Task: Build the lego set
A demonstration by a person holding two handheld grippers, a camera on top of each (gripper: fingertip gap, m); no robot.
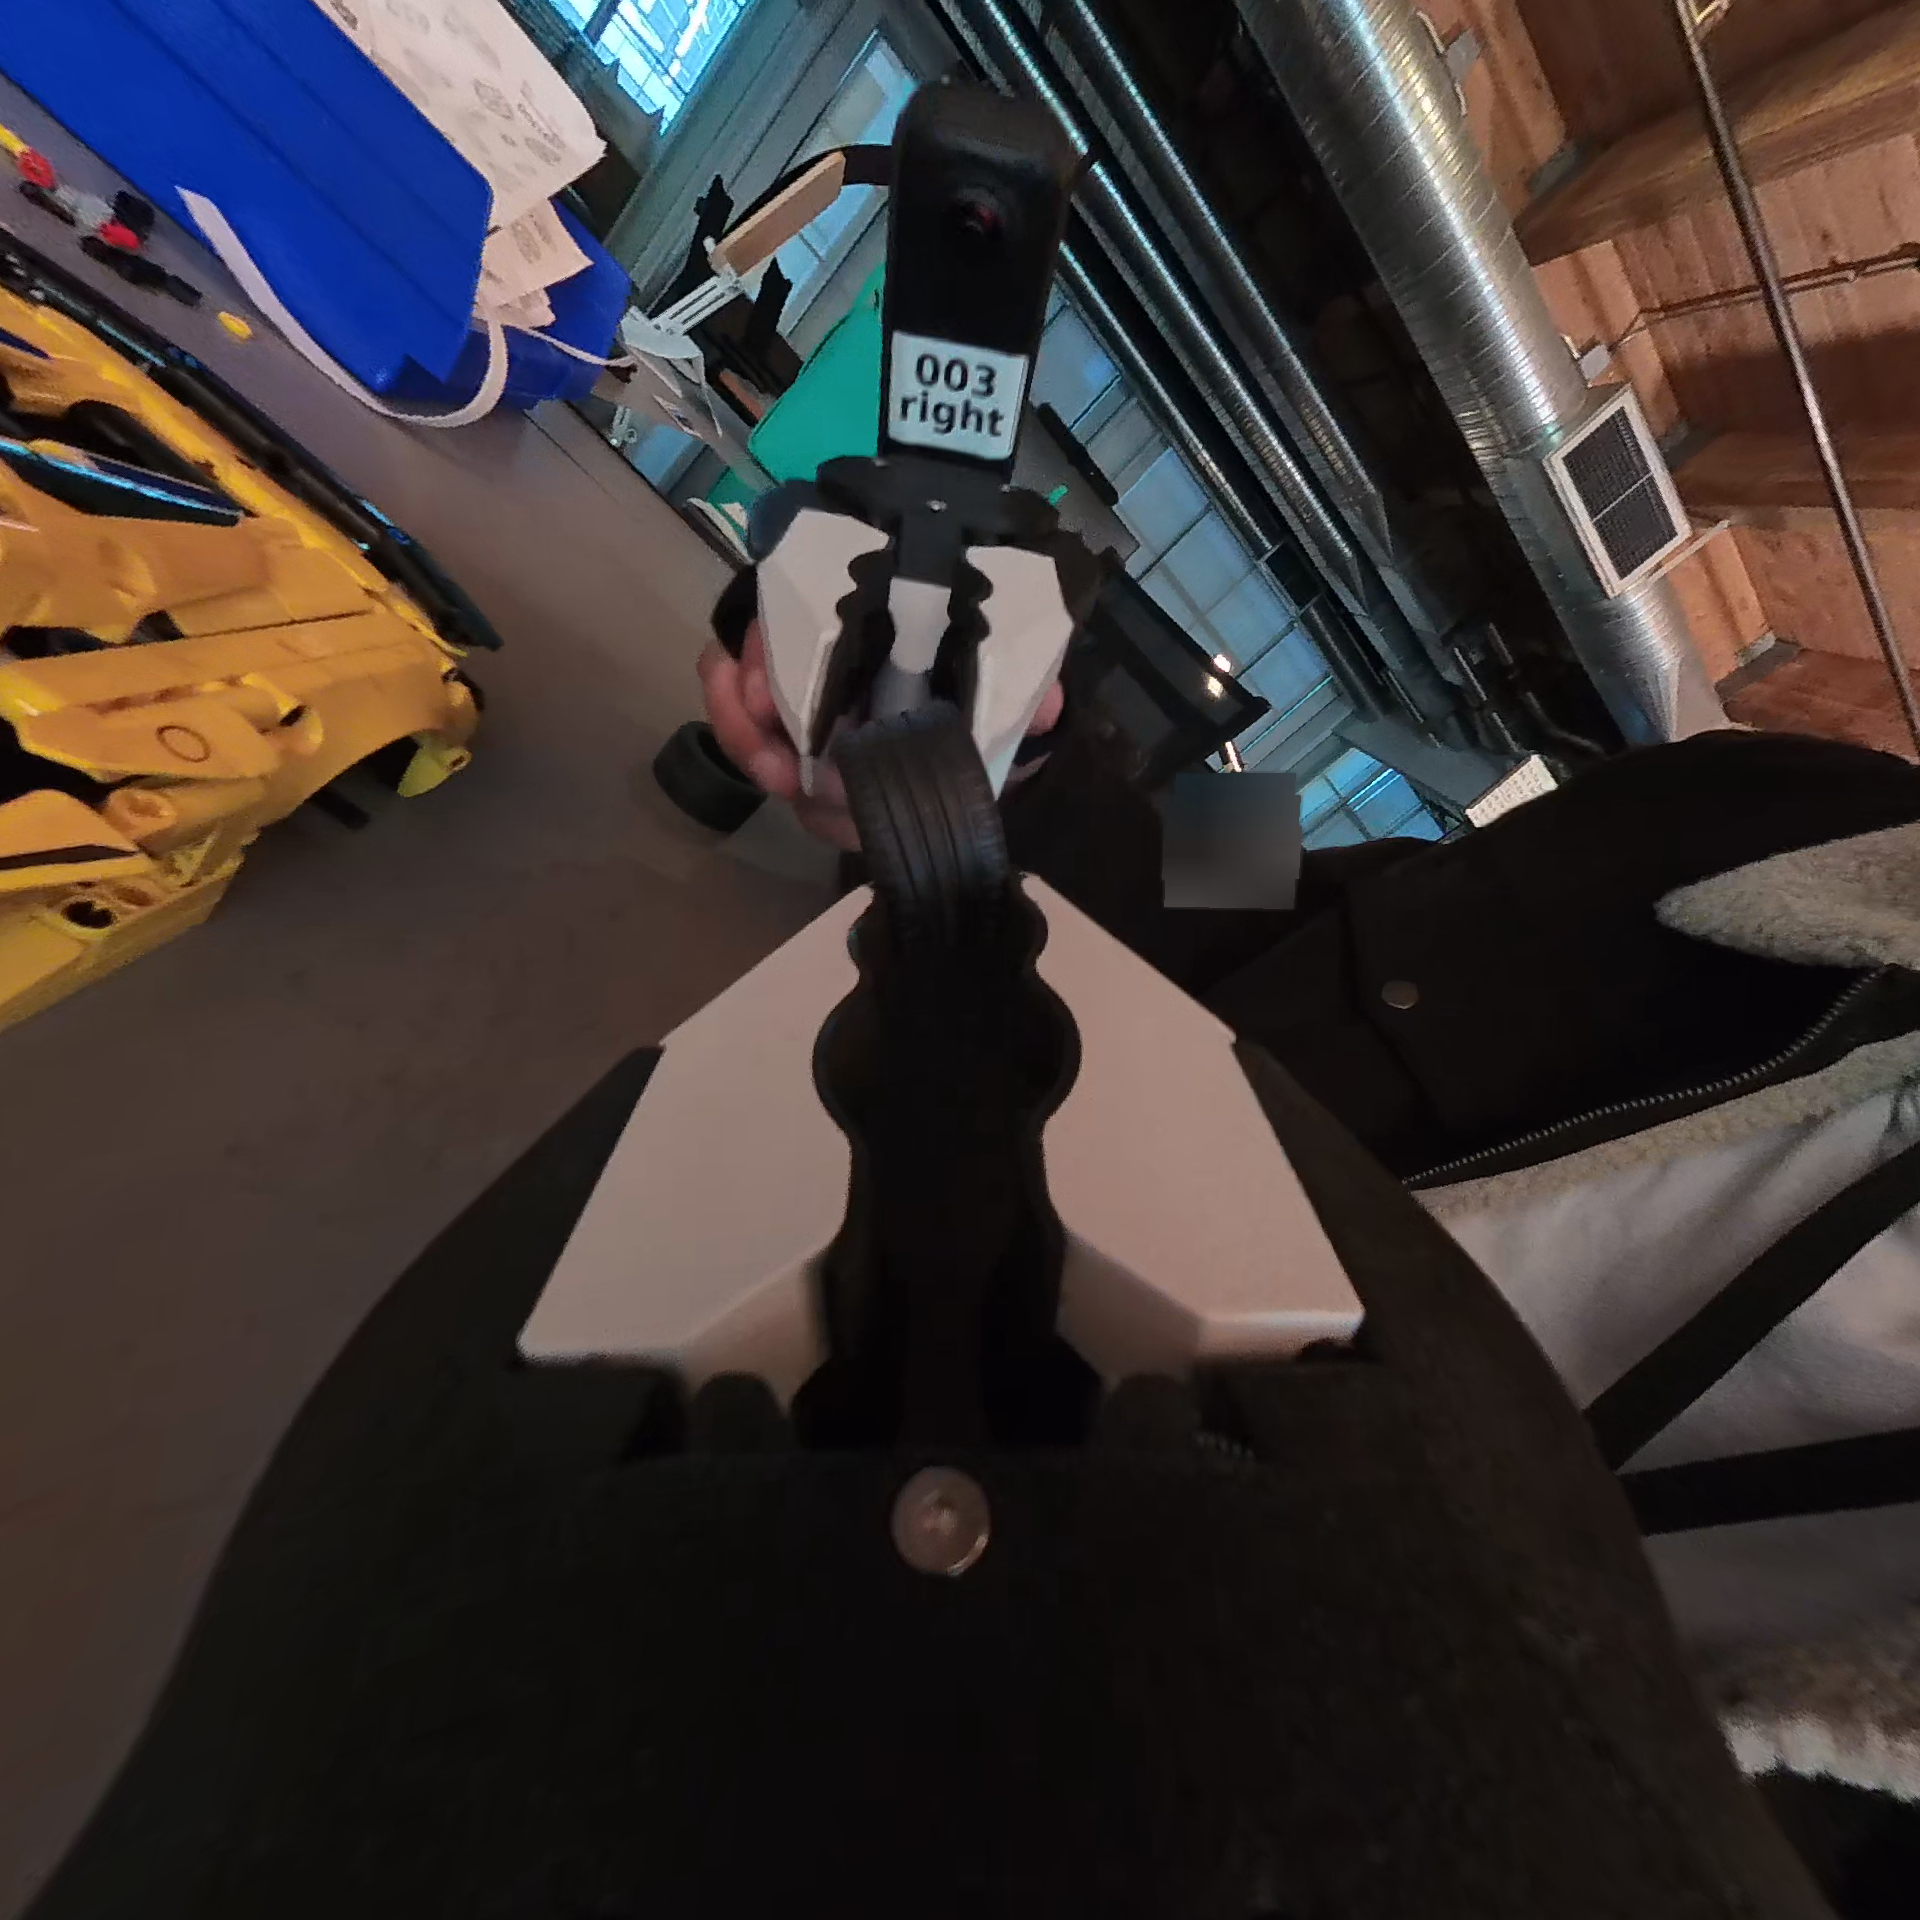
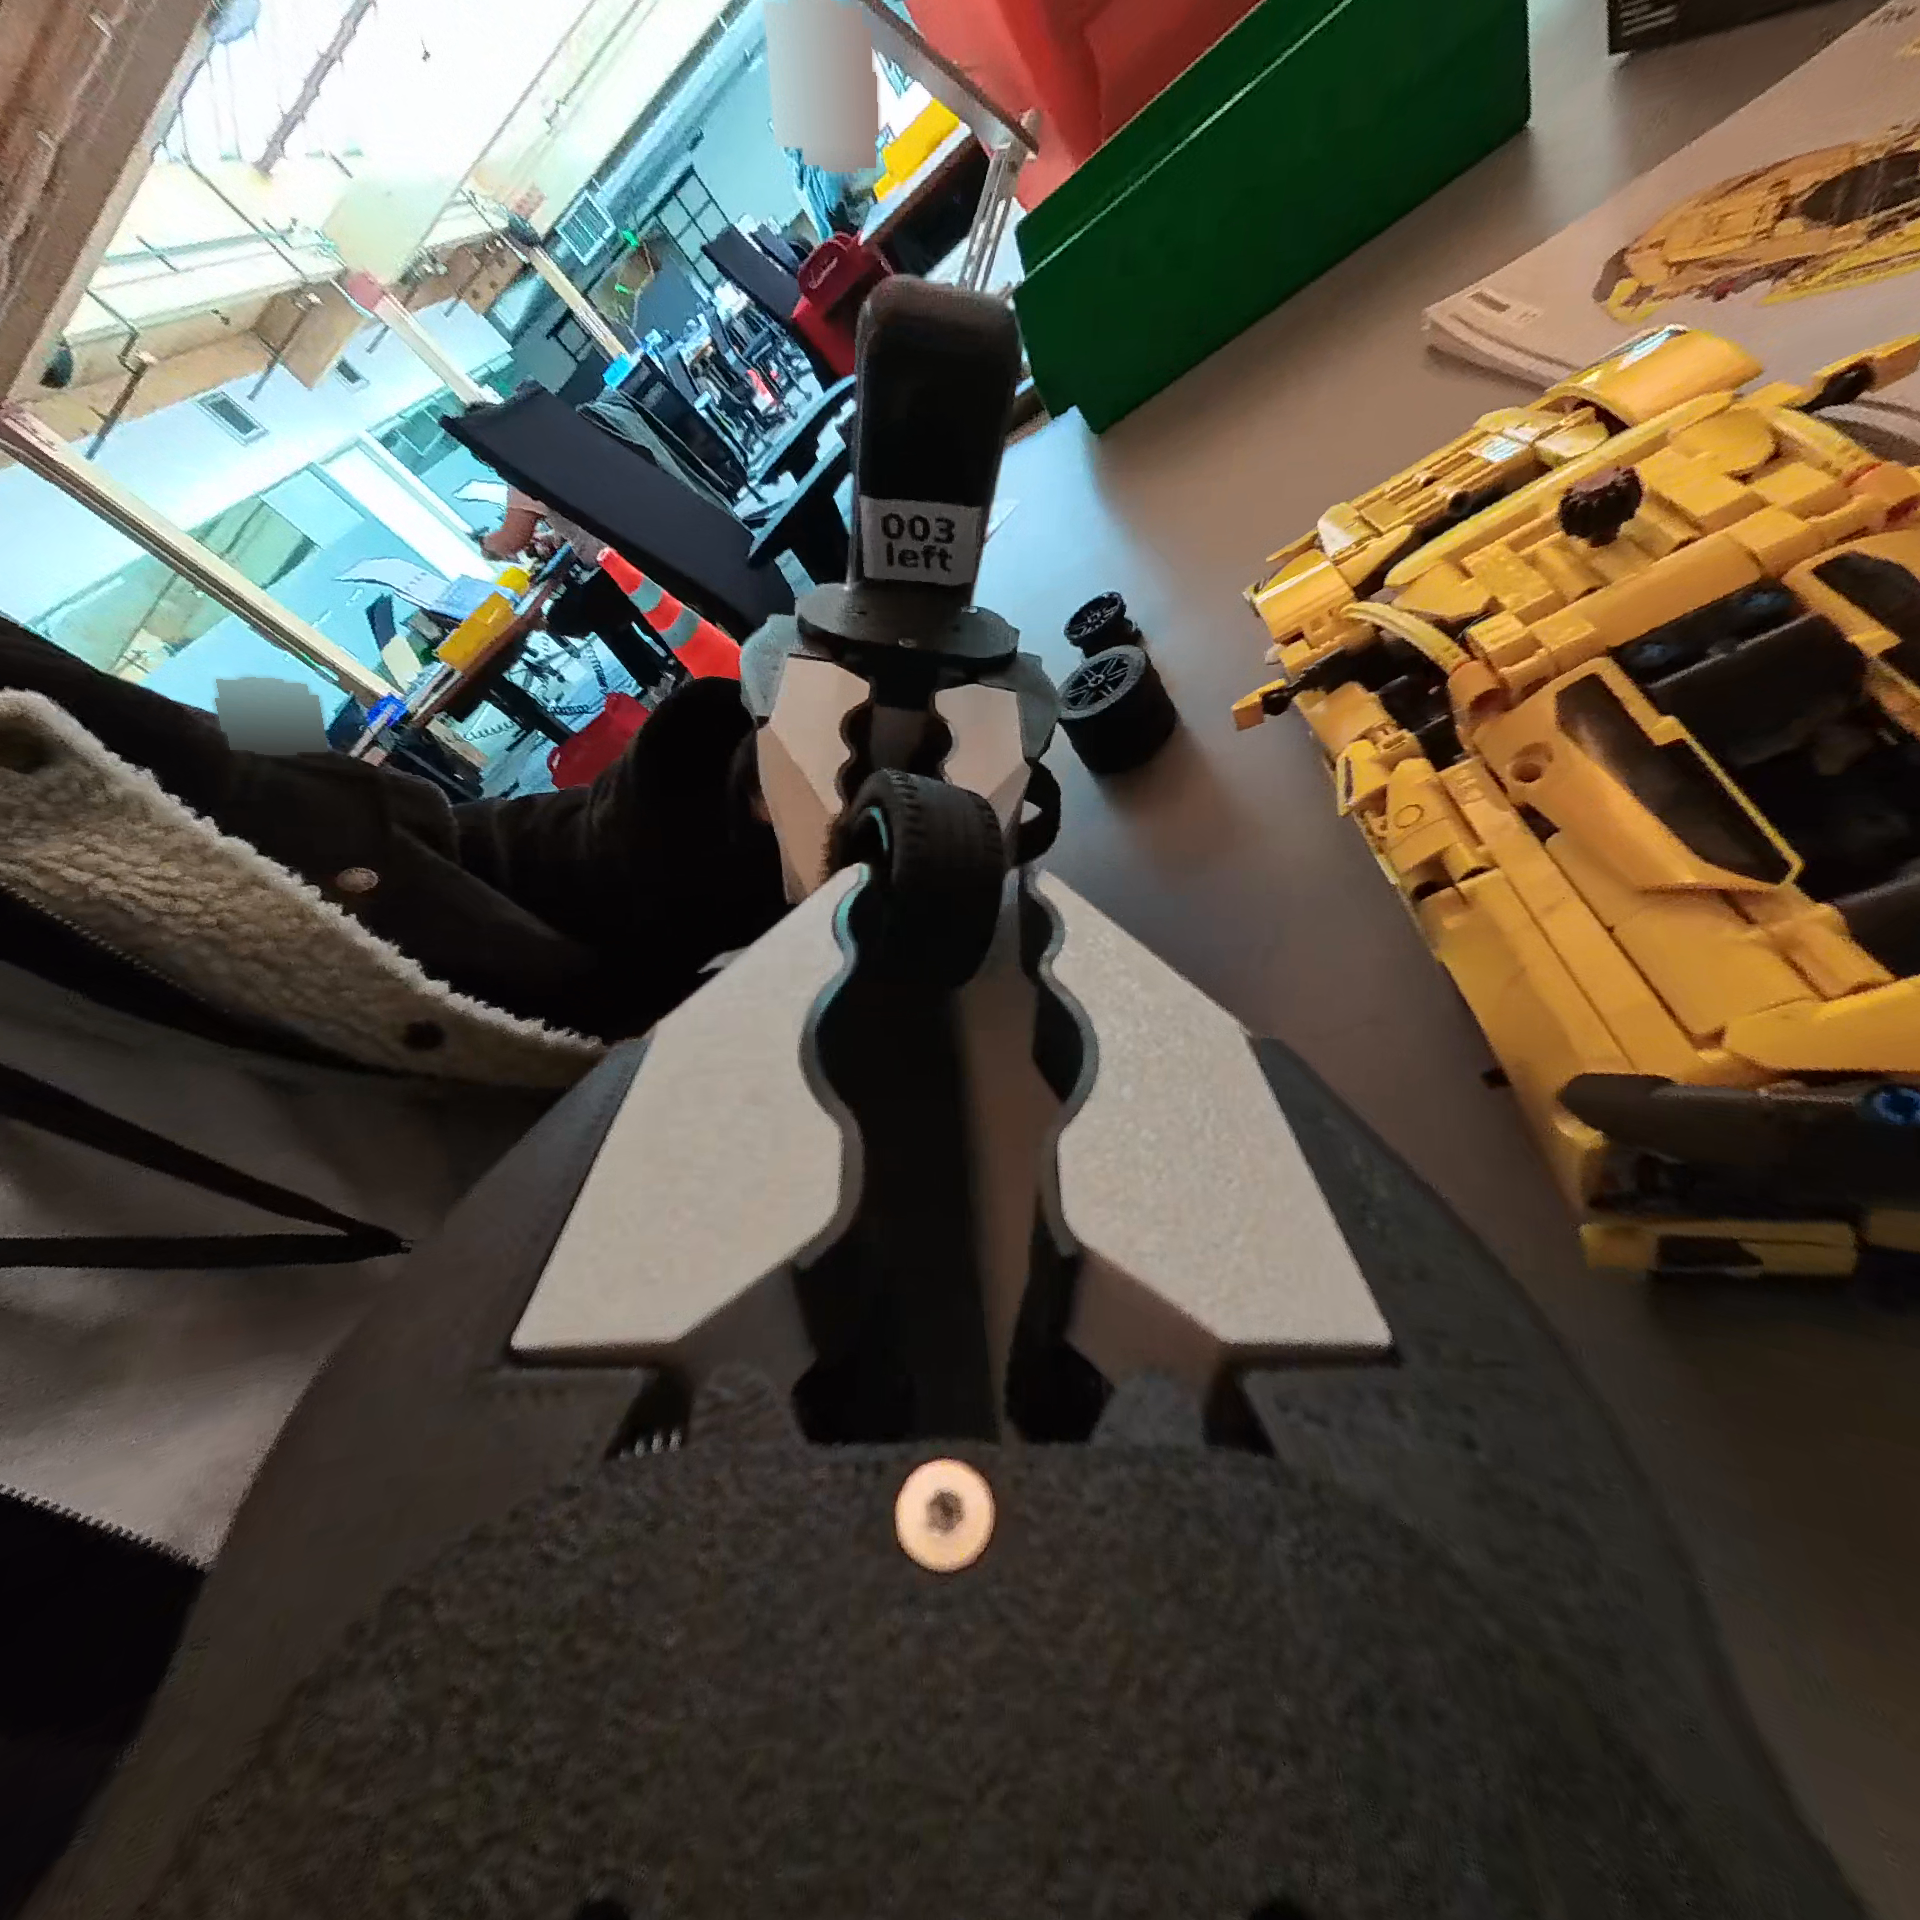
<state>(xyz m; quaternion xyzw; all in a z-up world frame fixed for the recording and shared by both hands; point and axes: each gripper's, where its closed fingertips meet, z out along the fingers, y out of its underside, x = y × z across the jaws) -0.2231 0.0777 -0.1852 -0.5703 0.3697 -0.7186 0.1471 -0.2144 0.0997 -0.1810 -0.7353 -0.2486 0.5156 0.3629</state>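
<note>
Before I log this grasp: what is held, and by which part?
A black tire, pinched across its tread by the left claw and right claw.

blue bin [image 1: 260, 187] | green box [image 2: 1278, 208] | orange traffic cone [image 2: 670, 623] | silver duct [image 1: 1455, 312]

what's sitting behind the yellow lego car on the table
Behind the yellow car lies an open instruction booklet, with a green box farther back. Whatever is under the car is hidden.
</note>
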